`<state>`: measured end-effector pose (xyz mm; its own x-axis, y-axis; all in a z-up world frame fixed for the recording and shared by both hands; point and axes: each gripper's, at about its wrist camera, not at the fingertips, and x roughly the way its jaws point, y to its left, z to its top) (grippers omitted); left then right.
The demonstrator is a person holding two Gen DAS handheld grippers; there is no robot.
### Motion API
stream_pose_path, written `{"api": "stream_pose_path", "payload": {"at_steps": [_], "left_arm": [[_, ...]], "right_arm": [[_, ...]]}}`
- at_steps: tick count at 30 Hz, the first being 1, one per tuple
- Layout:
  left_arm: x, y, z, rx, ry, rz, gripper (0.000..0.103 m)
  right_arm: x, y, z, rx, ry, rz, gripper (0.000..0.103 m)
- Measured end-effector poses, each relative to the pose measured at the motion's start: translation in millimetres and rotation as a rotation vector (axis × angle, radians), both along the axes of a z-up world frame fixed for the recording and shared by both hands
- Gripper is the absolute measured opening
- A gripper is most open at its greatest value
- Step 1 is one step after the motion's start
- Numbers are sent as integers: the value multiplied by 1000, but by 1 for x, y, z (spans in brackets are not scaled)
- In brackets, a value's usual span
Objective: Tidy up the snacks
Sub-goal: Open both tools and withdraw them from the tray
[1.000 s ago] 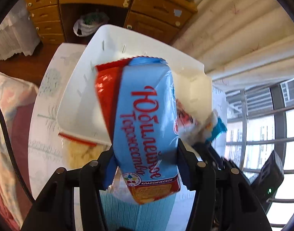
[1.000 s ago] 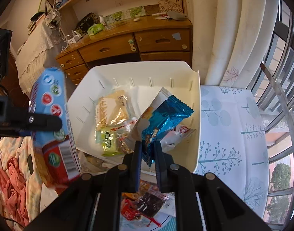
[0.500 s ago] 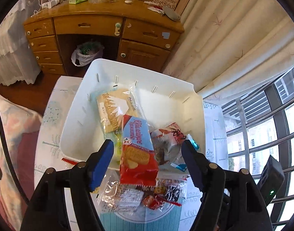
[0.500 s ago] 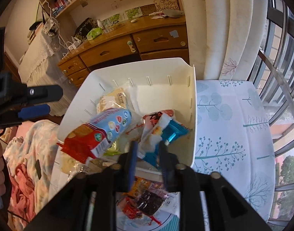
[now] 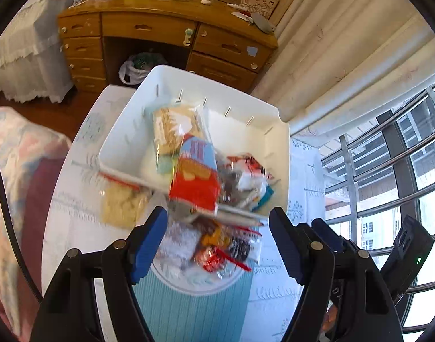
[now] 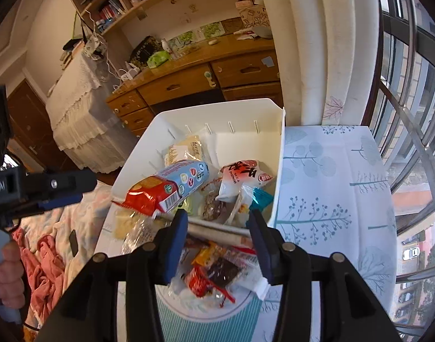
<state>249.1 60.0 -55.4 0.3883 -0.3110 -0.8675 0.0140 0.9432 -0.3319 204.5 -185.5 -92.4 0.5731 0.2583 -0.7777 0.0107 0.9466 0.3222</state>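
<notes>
The snacks are lying in two places: some are sitting in the white bin (image 5: 274, 171) on the tabletop (image 6: 331, 185), and some are waiting outside it.

Starting on the left, a pale bag of crackers (image 5: 123, 202) is resting on the tabletop just beside the bin's near wall, off to the left of your left hand-held gripper (image 5: 217, 242). That gripper's jaws have just been opening. They are standing spread now, and nothing is between them. The red and blue cookie pack (image 5: 196, 176) is lying in the bin, its long side pointing away from you, with its red end leaning over the near rim.

In the middle, a clear bag of small sweets (image 6: 214, 270) is lying just in front of the bin, right below both grippers. It is stretching across from side to side.

On the right, your right hand-held gripper (image 6: 220, 239) has just been opening too. Its jaws are spread and holding nothing. The white packet (image 6: 240, 179) and the teal packet (image 6: 260, 199) are sitting in the bin's near right corner.

I think the clear bag is coming next. It is lying straight ahead and down from your right gripper, which looks a bit nearer.
</notes>
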Motion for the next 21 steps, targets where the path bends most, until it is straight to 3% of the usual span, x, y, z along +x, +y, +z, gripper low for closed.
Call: {"api": "stream_pose_path", "payload": {"at_steps": [10, 21], "left_arm": [[-62, 6, 9, -1, 0, 94, 73], [-99, 26, 13, 7, -9, 142, 76]], "right_arm": [[-39, -23, 9, 83, 11, 14, 54], [-67, -22, 4, 183, 72, 13, 55]]}}
